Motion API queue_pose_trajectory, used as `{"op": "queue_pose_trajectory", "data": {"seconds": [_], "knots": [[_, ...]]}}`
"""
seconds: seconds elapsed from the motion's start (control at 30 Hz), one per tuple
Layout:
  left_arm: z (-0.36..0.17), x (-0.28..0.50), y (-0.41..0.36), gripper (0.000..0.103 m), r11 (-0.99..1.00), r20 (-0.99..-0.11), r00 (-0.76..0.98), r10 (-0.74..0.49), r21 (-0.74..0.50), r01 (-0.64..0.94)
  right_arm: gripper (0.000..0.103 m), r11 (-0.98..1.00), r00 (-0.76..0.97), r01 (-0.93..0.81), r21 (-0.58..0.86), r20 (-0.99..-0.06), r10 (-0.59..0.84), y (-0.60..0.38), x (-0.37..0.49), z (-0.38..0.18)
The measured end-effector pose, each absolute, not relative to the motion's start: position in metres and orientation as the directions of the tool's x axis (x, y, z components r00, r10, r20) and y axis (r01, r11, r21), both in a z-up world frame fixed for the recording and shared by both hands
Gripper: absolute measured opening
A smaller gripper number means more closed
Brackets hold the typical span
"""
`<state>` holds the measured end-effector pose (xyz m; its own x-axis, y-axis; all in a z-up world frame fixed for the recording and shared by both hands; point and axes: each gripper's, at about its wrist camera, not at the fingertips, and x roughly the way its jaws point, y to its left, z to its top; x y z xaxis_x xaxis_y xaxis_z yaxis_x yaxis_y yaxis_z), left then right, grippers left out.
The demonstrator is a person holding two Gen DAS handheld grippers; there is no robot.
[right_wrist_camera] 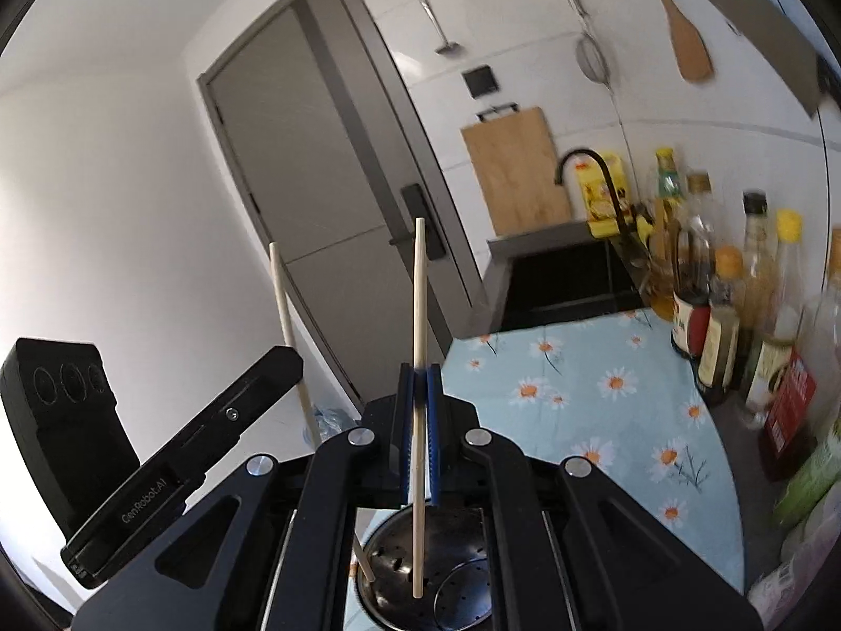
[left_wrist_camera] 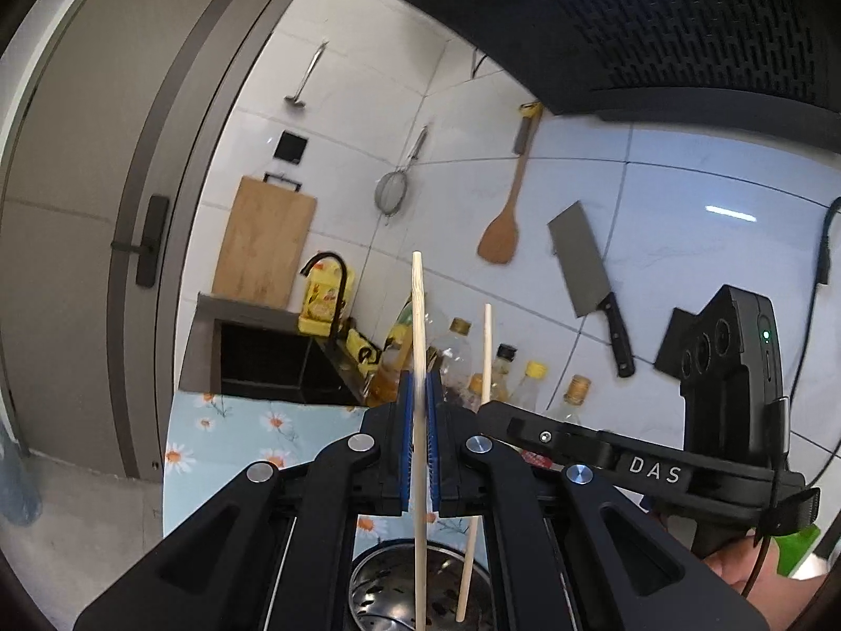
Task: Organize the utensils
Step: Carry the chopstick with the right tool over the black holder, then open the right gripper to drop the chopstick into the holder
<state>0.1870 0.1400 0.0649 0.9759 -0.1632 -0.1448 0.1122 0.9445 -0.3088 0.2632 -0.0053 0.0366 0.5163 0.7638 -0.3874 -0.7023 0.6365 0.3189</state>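
Note:
My left gripper (left_wrist_camera: 419, 384) is shut on a pale wooden chopstick (left_wrist_camera: 418, 315) that stands upright; its lower end dips into a perforated steel utensil holder (left_wrist_camera: 368, 578) just below the fingers. To its right, a second chopstick (left_wrist_camera: 486, 352) also reaches into the holder, beside the other gripper's black body (left_wrist_camera: 652, 468). In the right wrist view, my right gripper (right_wrist_camera: 419, 373) is shut on that upright chopstick (right_wrist_camera: 419, 289), whose tip rests inside the holder (right_wrist_camera: 383, 552). The left-hand chopstick (right_wrist_camera: 284, 305) stands to the left, by the left gripper's body (right_wrist_camera: 184, 452).
The holder stands on a blue daisy-print mat (right_wrist_camera: 604, 394). Several oil and sauce bottles (right_wrist_camera: 725, 315) line the wall side. Beyond the mat lie a dark sink (right_wrist_camera: 562, 284) with a black faucet (right_wrist_camera: 594, 168). A cutting board (left_wrist_camera: 263, 247), cleaver (left_wrist_camera: 583, 268), spatula (left_wrist_camera: 499, 231) and strainer (left_wrist_camera: 391, 194) are at the tiled wall.

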Motion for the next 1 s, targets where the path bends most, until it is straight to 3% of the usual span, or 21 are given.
{"op": "queue_pose_trajectory", "data": {"seconds": [0.6, 0.67, 0.7, 0.73, 1.0], "knots": [[0.021, 0.189, 0.147, 0.004, 0.928, -0.259, 0.952, -0.162, -0.368, 0.058, 0.007, 0.664, 0.497, -0.683, 0.305, -0.473, 0.728, -0.002, 0.267, -0.002], [0.021, 0.188, 0.146, 0.004, 0.929, -0.263, 0.951, -0.162, -0.367, 0.056, 0.019, 0.661, 0.495, -0.683, 0.31, -0.469, 0.731, -0.003, 0.266, -0.001], [0.021, 0.187, 0.147, 0.005, 0.928, -0.264, 0.951, -0.159, -0.368, 0.053, 0.033, 0.66, 0.496, -0.682, 0.314, -0.464, 0.734, -0.005, 0.265, 0.0], [0.023, 0.187, 0.147, 0.005, 0.928, -0.264, 0.952, -0.157, -0.369, 0.051, 0.041, 0.66, 0.5, -0.681, 0.318, -0.456, 0.736, -0.007, 0.264, 0.001], [0.029, 0.178, 0.145, 0.005, 0.928, -0.26, 0.954, -0.15, -0.37, 0.045, 0.041, 0.668, 0.527, -0.674, 0.315, -0.428, 0.734, -0.022, 0.251, 0.014]]}}
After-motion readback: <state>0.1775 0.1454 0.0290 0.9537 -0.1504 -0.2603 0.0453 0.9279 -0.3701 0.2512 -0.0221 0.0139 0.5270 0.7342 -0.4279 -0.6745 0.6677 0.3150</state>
